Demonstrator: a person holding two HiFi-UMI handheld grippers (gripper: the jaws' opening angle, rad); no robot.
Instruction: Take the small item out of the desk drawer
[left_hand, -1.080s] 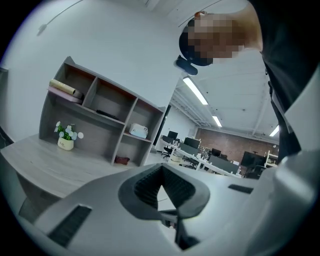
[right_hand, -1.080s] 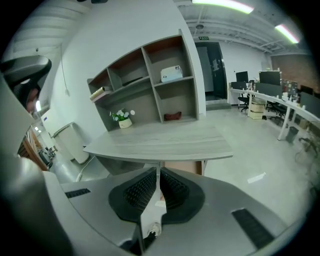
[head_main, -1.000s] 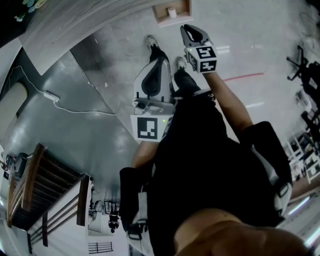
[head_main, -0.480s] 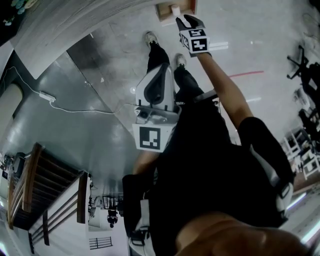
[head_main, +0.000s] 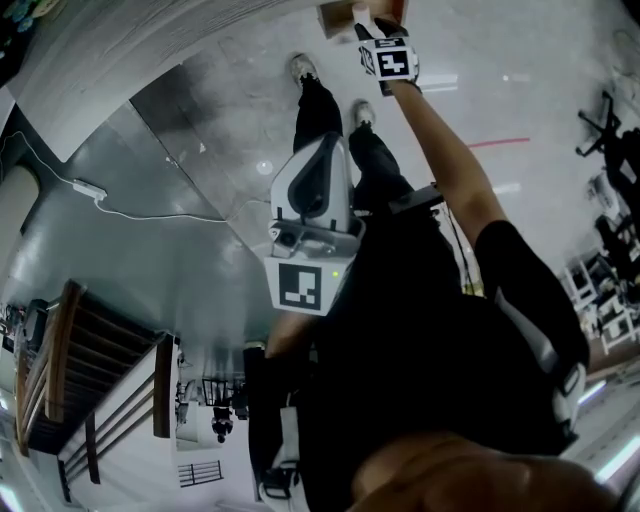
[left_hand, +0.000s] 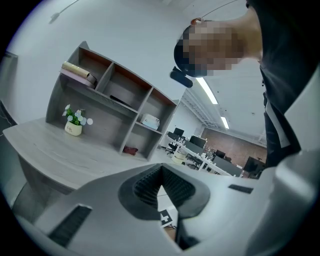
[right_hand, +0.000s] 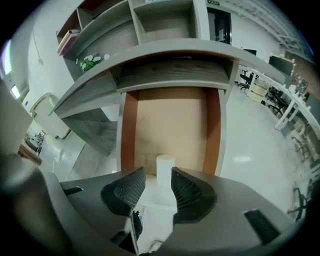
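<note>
Right gripper view shows right tool (right_hand: 159, 176) opening around a white cylinder (right_hand: 165, 165), base hidden; left tool (left_hand: 161, 170) closed.

Looks like an open-plan office. Shown by a long grey wood-grain desk (left_hand: 60, 150) topped with a cubby shelf unit (left_hand: 115, 97) that holds a few odds and ends, with a small pot of flowers (left_hand: 74, 122) beside it on the desktop. Shown too by rows of workstations with dark monitors (left_hand: 200, 147) and office chairs (head_main: 600, 125) farther back, strip lights (left_hand: 207, 92) running along a high ceiling, a brick-coloured back wall (left_hand: 235, 147), and a pale, glossy floor (head_main: 190, 250) throughout.
</note>
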